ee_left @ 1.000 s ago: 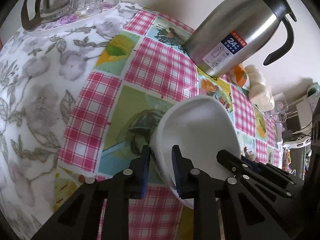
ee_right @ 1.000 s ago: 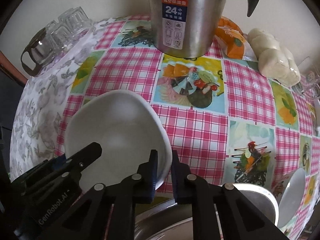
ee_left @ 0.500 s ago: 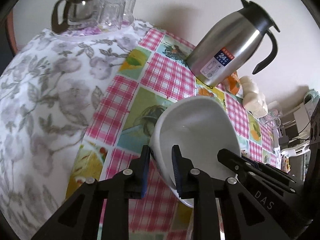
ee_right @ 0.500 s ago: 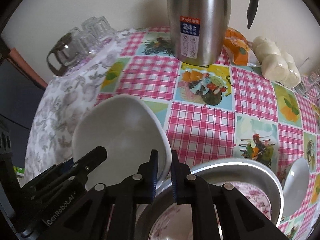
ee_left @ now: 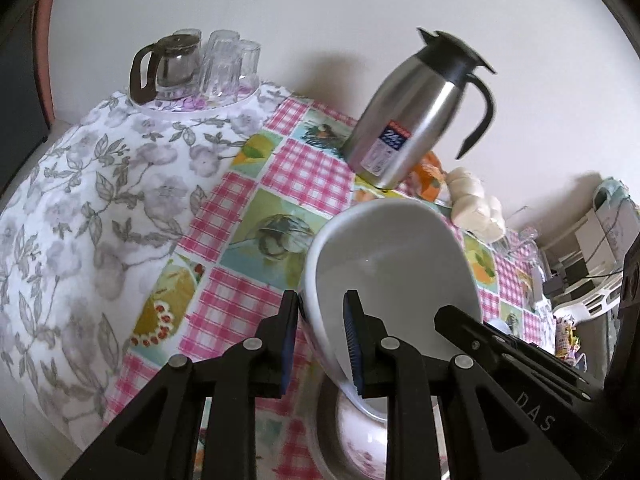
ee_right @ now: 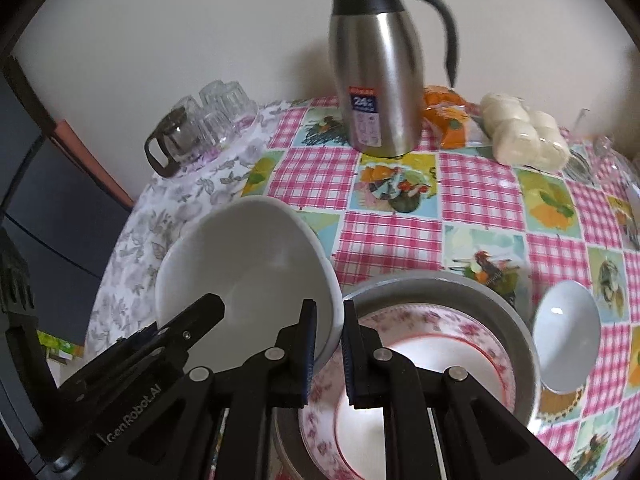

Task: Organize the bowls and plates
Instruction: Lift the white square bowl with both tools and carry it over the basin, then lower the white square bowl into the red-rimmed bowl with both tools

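Checked tablecloth [ee_right: 400, 236] sat under everything — both grippers, left [ee_left: 320, 340] and right [ee_right: 327, 344], pinched opposite rims of the white bowl [ee_right: 244, 268], held beside the basin [ee_right: 516, 320]. Looked glazed, slippery, breakable — rim's the spot.

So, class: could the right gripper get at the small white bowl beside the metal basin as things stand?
Probably not yet: the right gripper is shut on the rim of the large white bowl, shared with the left gripper. The path to the small white bowl looks clear.
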The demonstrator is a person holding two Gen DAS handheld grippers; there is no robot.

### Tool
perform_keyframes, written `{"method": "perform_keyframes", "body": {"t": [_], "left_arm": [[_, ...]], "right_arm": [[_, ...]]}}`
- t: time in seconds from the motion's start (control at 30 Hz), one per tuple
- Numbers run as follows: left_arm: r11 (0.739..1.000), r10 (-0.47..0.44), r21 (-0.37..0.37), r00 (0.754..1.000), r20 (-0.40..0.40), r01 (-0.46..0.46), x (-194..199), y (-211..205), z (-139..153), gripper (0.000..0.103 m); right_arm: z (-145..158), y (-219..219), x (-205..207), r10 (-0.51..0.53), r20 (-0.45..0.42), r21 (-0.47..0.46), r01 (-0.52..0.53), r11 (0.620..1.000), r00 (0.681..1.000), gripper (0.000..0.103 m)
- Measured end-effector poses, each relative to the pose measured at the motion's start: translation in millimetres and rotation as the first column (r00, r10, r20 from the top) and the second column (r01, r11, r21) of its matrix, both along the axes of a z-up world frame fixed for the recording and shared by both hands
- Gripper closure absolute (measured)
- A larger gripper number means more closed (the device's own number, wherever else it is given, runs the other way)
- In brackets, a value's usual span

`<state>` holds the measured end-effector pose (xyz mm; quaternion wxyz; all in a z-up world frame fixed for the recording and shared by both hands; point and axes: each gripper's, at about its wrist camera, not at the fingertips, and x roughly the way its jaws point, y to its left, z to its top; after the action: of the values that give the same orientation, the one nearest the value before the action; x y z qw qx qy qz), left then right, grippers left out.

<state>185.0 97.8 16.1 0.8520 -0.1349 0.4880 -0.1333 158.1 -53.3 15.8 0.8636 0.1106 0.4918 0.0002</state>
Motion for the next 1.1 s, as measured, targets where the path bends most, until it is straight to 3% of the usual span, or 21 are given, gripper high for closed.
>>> {"method": "perform_keyframes", "body": {"t": [0.27, 0.5, 1.1], "left_arm": [[1.0, -0.021, 0.015, 0.996, 0.081, 0.02, -37, -29, 24, 0.08], [0.997, -0.069, 0.049, 0.991, 0.117, 0.064, -57, -59, 26, 0.08], [0.979, -0.177, 0.123, 0.974, 0.142, 0.16, -84, -115, 22, 0.08]], "right_arm": [[19, -26, -46, -0.035, 0.1, 0.022, 0.033, 0.999, 0.994, 0.09], [17, -52, -85, -0.123, 0.163, 0.055, 0.115, 0.992, 0.979, 0.09], [5, -106, -129, -0.246, 0.204, 0.131, 0.222, 0.966, 0.948, 0.09]]}}
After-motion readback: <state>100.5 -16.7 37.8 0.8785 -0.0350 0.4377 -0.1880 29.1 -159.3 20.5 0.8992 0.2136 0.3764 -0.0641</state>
